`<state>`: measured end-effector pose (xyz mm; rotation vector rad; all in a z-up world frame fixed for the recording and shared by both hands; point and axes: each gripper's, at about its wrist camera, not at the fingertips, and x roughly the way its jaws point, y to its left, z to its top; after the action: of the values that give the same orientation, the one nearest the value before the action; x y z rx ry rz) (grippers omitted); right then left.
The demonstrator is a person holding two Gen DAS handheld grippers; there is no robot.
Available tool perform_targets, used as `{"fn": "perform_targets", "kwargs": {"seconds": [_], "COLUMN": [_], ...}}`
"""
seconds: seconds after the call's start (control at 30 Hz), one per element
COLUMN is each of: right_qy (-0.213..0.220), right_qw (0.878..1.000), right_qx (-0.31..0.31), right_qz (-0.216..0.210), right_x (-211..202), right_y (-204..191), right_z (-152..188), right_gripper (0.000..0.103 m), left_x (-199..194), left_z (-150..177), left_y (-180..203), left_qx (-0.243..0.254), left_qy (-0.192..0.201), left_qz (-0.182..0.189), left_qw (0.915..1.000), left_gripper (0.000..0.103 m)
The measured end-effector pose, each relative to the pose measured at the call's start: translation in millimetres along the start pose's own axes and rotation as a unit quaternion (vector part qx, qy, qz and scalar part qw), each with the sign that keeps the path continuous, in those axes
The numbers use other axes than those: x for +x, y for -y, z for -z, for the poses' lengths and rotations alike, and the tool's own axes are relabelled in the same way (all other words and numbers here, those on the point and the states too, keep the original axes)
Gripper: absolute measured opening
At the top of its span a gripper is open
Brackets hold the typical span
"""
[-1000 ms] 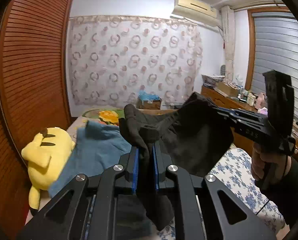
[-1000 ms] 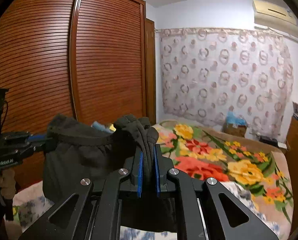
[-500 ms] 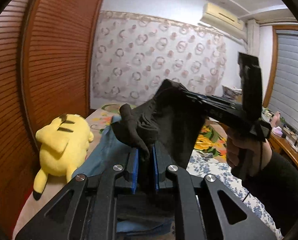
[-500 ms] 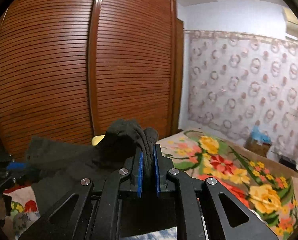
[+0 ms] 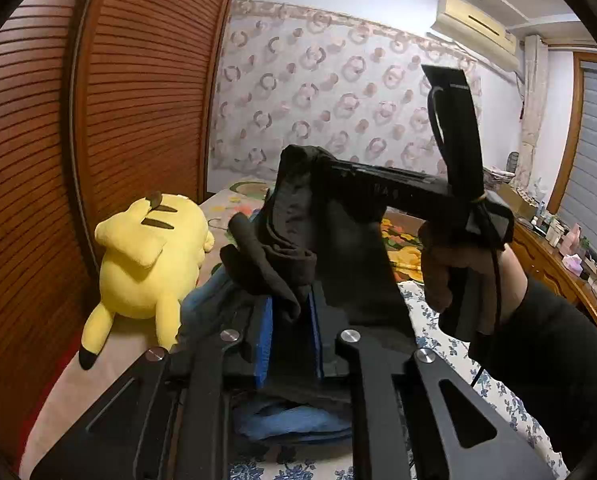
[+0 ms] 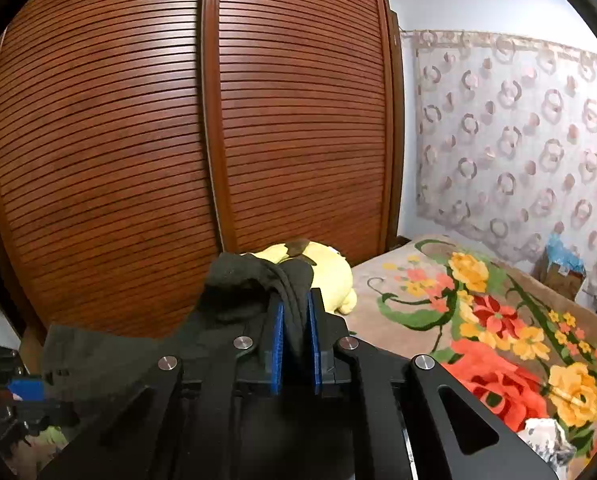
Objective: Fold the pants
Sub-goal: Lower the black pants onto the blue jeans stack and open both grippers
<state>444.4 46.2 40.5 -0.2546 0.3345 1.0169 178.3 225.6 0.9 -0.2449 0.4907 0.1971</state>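
The black pants (image 5: pixel 350 264) hang in the air between my two grippers, above the bed. My left gripper (image 5: pixel 290 312) is shut on a bunched edge of the pants between its blue pads. My right gripper (image 6: pixel 295 316) is shut on another bunched edge of the pants (image 6: pixel 254 280). In the left wrist view the right gripper (image 5: pixel 298 160) pinches the top of the cloth, held by a hand in a black sleeve. The lower part of the pants is hidden behind my grippers.
A yellow plush toy (image 5: pixel 146 256) lies on the bed next to the brown slatted wardrobe (image 6: pixel 178 140). A blue garment (image 5: pixel 294 420) lies under the pants. A floral blanket (image 6: pixel 498 320) covers the bed. A wooden desk (image 5: pixel 554 256) stands at right.
Both grippers have swung left toward the wardrobe with the pants still held. The right gripper has come closer to the left one, and the cloth between them has bunched.
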Motion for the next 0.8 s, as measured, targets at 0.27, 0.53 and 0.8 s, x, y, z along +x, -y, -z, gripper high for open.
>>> {"fn": "perform_targets", "kwargs": {"seconds": [0.27, 0.53, 0.8], "right_qy": [0.016, 0.009, -0.037], "right_qw": [1.000, 0.999, 0.994], "right_qx": [-0.020, -0.028, -0.005], "right_qz": [0.015, 0.039, 0.106], "right_x": [-23, -48, -38], "right_y": [-29, -34, -14], "right_z": [-4, 4, 18], "right_gripper": [0.050, 0.058, 0.058], "left_x": [-10, 1, 18], "left_z": [-5, -12, 0], "left_y": [-1, 2, -13], "left_qx": [0.001, 0.035, 0.024], "left_qy": [0.016, 0.022, -0.011], "left_qz": [0.005, -0.024, -0.049], "left_qw": [0.9999, 0.9989, 0.9985], "left_gripper": [0.049, 0.051, 0.051]}}
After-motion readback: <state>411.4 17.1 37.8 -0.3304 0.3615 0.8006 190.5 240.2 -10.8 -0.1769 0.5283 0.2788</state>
